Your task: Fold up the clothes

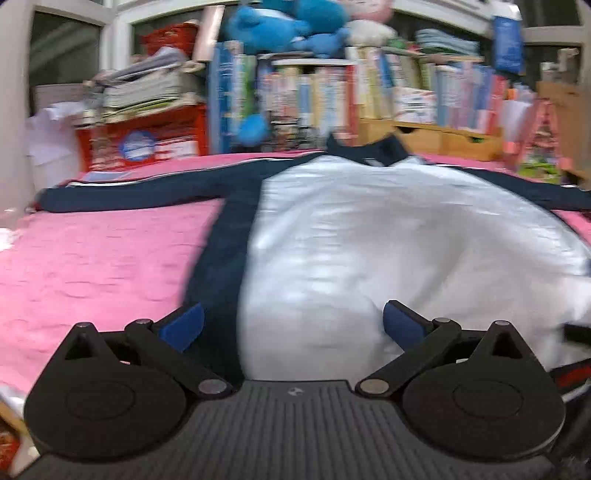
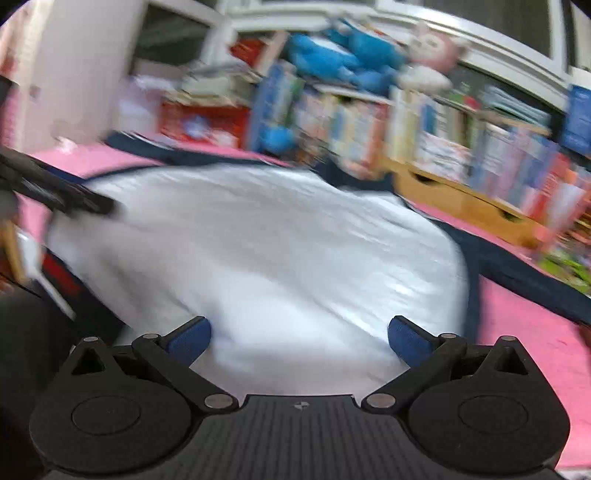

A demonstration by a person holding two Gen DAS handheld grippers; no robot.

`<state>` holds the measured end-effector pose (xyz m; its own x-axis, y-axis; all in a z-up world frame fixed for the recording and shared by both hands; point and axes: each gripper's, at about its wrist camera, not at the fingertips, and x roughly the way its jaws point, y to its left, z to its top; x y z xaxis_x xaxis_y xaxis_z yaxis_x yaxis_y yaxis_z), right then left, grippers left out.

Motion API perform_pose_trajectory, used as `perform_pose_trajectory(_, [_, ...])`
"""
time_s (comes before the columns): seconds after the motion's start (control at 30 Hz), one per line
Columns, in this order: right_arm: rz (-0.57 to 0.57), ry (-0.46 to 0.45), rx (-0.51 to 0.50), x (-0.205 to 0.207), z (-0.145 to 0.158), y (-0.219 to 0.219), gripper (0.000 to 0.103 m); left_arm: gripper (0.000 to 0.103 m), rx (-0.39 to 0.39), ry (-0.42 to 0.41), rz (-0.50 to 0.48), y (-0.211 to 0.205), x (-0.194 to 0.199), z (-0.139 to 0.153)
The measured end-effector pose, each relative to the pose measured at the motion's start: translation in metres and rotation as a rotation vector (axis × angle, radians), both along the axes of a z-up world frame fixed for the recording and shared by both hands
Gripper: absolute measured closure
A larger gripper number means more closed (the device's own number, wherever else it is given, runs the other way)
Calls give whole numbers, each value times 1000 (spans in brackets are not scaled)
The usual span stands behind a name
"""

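Jacket (image 1: 369, 240), white-bodied with navy sleeves, side panels and collar, lies spread flat on the pink cover (image 1: 103, 258), filling the centre and right of the left wrist view and the centre of the right wrist view. Its collar points toward the top of the frame; one navy sleeve (image 1: 129, 197) runs out to the left middle of the left wrist view, the other sleeve (image 2: 517, 266) runs toward the right edge of the right wrist view.

Left gripper (image 1: 291, 325), lower centre of its view: fingers spread wide, holding nothing, with the blue pads (image 1: 184, 326) over the lower part of the garment, one above the navy side panel, the other above the white body.

Right gripper (image 2: 299, 339), lower centre of its view: fingers likewise spread wide and empty, both pads (image 2: 408, 341) above the white body near its lower edge. Contact with the cloth cannot be told in either view; the right view is motion-blurred.

Background, upper frame: a row of books (image 1: 369, 92) standing behind the cover, a red box (image 1: 147, 142) under stacked papers at upper left, a blue plush toy (image 1: 288, 22) on top of the books, wooden drawers (image 1: 443, 140) at right.
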<state>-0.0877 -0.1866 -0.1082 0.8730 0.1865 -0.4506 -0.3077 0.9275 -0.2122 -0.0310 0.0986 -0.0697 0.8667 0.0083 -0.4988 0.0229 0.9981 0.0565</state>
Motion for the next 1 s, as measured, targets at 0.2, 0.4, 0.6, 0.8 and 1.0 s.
perform_pose_trajectory(0.2, [-239, 118, 144, -14, 26, -46, 0, 0, -156, 166, 157, 17, -15, 12])
perform_pose_trajectory(0.4, [-290, 255, 299, -46, 65, -44, 0, 0, -158, 290, 146, 4, -46, 36])
perform_pose_trajectory(0.6, [-208, 256, 327, -57, 95, -15, 0, 0, -135, 345, 96, -14, -63, 52])
perform_pose_trajectory(0.8, [-205, 307, 312, -56, 88, -11, 0, 0, -107, 374, 67, -28, -68, 50])
perform_pose_trajectory(1.0, [-202, 358, 297, -55, 81, -7, 0, 0, -97, 407, 66, -31, -67, 44])
